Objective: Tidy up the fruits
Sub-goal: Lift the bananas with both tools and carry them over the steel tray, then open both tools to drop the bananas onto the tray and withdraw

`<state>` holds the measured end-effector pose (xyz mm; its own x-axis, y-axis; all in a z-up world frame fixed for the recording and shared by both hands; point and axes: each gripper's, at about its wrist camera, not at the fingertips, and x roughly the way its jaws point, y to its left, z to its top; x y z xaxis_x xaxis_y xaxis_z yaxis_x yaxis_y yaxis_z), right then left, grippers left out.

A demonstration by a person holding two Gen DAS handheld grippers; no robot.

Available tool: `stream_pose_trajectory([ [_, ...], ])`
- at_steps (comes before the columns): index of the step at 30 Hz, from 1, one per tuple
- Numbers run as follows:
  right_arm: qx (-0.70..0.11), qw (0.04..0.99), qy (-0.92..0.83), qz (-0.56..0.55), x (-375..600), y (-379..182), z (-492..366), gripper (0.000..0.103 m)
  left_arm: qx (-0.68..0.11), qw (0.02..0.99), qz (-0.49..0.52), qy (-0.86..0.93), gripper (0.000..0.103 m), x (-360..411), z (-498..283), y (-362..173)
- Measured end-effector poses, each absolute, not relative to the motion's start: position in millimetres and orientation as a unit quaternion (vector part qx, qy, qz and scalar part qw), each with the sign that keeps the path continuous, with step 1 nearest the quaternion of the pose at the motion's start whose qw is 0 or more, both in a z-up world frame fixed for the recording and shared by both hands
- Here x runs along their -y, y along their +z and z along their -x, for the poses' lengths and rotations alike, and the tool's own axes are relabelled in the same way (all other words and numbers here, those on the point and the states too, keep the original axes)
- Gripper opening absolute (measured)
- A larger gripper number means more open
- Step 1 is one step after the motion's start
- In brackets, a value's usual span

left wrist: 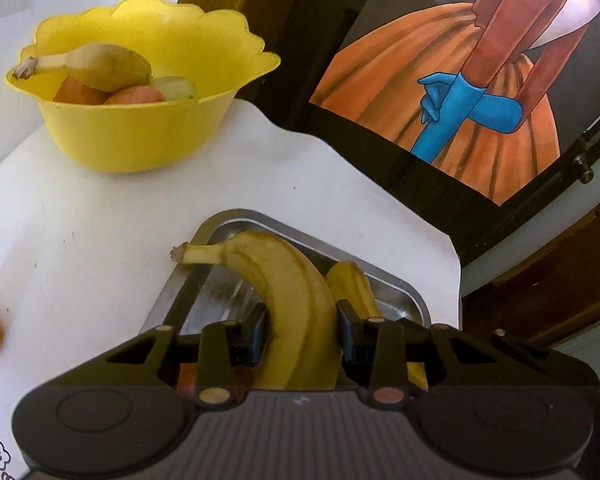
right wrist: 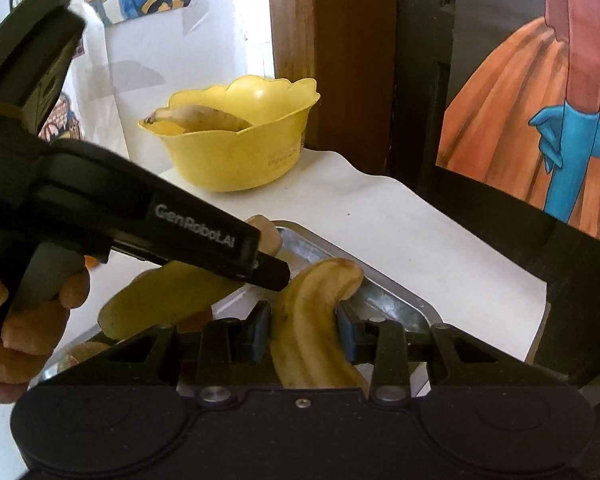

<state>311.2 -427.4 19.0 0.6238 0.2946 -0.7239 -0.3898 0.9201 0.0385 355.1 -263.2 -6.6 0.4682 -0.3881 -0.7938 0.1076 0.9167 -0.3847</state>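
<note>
Banana (left wrist: 300, 312) is pinched between left gripper (left wrist: 302, 332) fingers; second banana (right wrist: 312, 320) between right gripper (right wrist: 304, 332) fingers. Risk: both are crowded over tray (left wrist: 400, 292); collision or bruising is judged likely.

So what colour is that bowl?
Yellow, with a scalloped rim; the bowl shows best in the left wrist view.

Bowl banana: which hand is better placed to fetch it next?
Left, likely: the bowl lies on its side across bare table, while the left gripper blocks the right gripper. Each holds a banana to release first.
</note>
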Motion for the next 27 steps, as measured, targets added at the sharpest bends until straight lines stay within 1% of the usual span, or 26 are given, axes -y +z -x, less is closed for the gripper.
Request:
stream_pose_trajectory([
  [2, -0.383, 0.902, 0.189, 0.060, 427, 21, -309, 0.041, -0.502, 0.841, 0.144, -0.142, 0.041, 262, -355, -9],
  [3, -0.381, 0.903, 0.188, 0.059, 427, 22, -309, 0.044, -0.499, 0.842, 0.146, -0.145, 0.041, 261, -354, -9],
  [5, -0.378, 0.905, 0.185, 0.063, 426, 23, -306, 0.047, -0.497, 0.844, 0.146, -0.142, 0.042, 259, -352, -8],
  [6, -0.379, 0.905, 0.184, 0.065, 426, 24, -304, 0.050, -0.494, 0.846, 0.146, -0.142, 0.044, 258, -351, -8],
  [7, -0.379, 0.905, 0.182, 0.066, 425, 24, -303, 0.051, -0.490, 0.847, 0.147, -0.144, 0.050, 257, -350, -7],
  [9, -0.377, 0.907, 0.177, 0.069, 424, 25, -300, 0.056, -0.484, 0.850, 0.148, -0.147, 0.058, 254, -347, -3],
  [11, -0.374, 0.909, 0.169, 0.067, 424, 28, -296, 0.059, -0.478, 0.852, 0.148, -0.150, 0.060, 252, -344, 1],
  [14, -0.368, 0.914, 0.160, 0.068, 422, 33, -291, 0.065, -0.469, 0.857, 0.148, -0.155, 0.065, 249, -339, 8],
  [16, -0.360, 0.918, 0.153, 0.070, 420, 39, -286, 0.070, -0.459, 0.862, 0.148, -0.156, 0.074, 245, -335, 14],
  [17, -0.357, 0.920, 0.148, 0.070, 418, 41, -282, 0.073, -0.454, 0.865, 0.148, -0.156, 0.075, 242, -332, 17],
  [19, -0.351, 0.924, 0.139, 0.068, 416, 47, -275, 0.078, -0.442, 0.871, 0.149, -0.156, 0.083, 236, -326, 23],
  [20, -0.347, 0.926, 0.135, 0.067, 414, 50, -272, 0.082, -0.437, 0.873, 0.149, -0.157, 0.085, 232, -323, 26],
  [21, -0.343, 0.928, 0.130, 0.066, 413, 53, -268, 0.086, -0.432, 0.876, 0.149, -0.155, 0.088, 228, -320, 29],
  [22, -0.340, 0.930, 0.124, 0.064, 411, 56, -264, 0.088, -0.427, 0.879, 0.148, -0.153, 0.092, 223, -316, 32],
  [24, -0.334, 0.934, 0.110, 0.059, 407, 61, -255, 0.098, -0.417, 0.885, 0.147, -0.145, 0.098, 212, -308, 37],
  [27, -0.324, 0.940, 0.092, 0.055, 400, 68, -240, 0.102, -0.401, 0.895, 0.144, -0.132, 0.100, 194, -298, 43],
])
